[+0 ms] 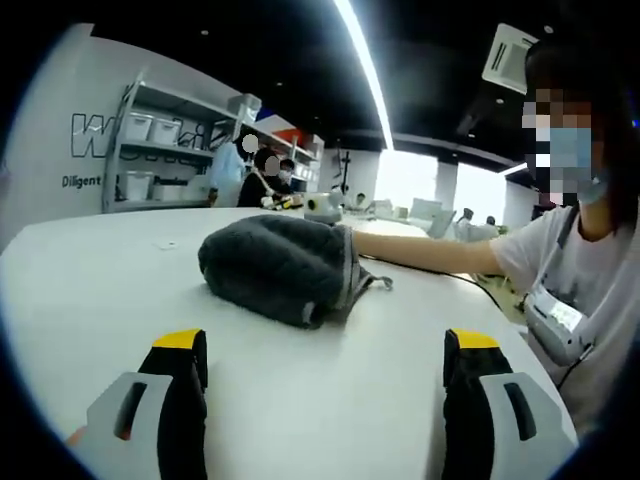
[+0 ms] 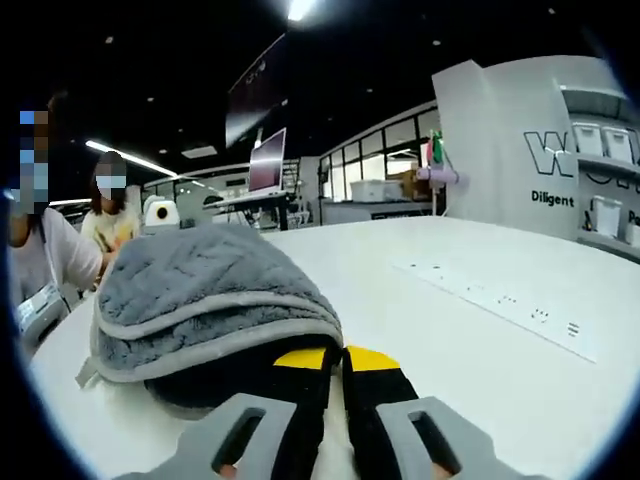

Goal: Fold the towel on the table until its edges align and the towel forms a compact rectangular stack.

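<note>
White, glossy counter (image 1: pixel 90 290) in an open-plan hall w/ shelving and ceiling strip lights; a seated person (image 1: pixel 585 260) in a light shirt reaches an arm across the far side. On the counter lies the dark grey plush towel with a paler grey border (image 1: pixel 285 268), already bunched into a thick, roughly folded bundle, edges not yet squared.

Left gripper (image 1: pixel 325 355), left gripper view: yellow-tipped black fingers (image 1: pixel 180 375) spread wide, holding nothing, hovering above bare counter. Towel sits ahead of them, centred between the two tips but apart, its long axis running crosswise to the fingers, border-trimmed end and a small loop toward the right-hand finger.

Right gripper (image 2: pixel 340 362), right gripper view: fingers (image 2: pixel 372 372) drawn tight together, tips against the towel (image 2: pixel 210 290) at its near lower edge; whether fabric is pinched between them can't be told. Towel bulks directly ahead and off to the left of those tips. A white power strip (image 2: pixel 500 300) lies further out to their right.

Judgement: right gripper is the nearer one, at the bundle; left must close the gap forward before any squaring fold.
</note>
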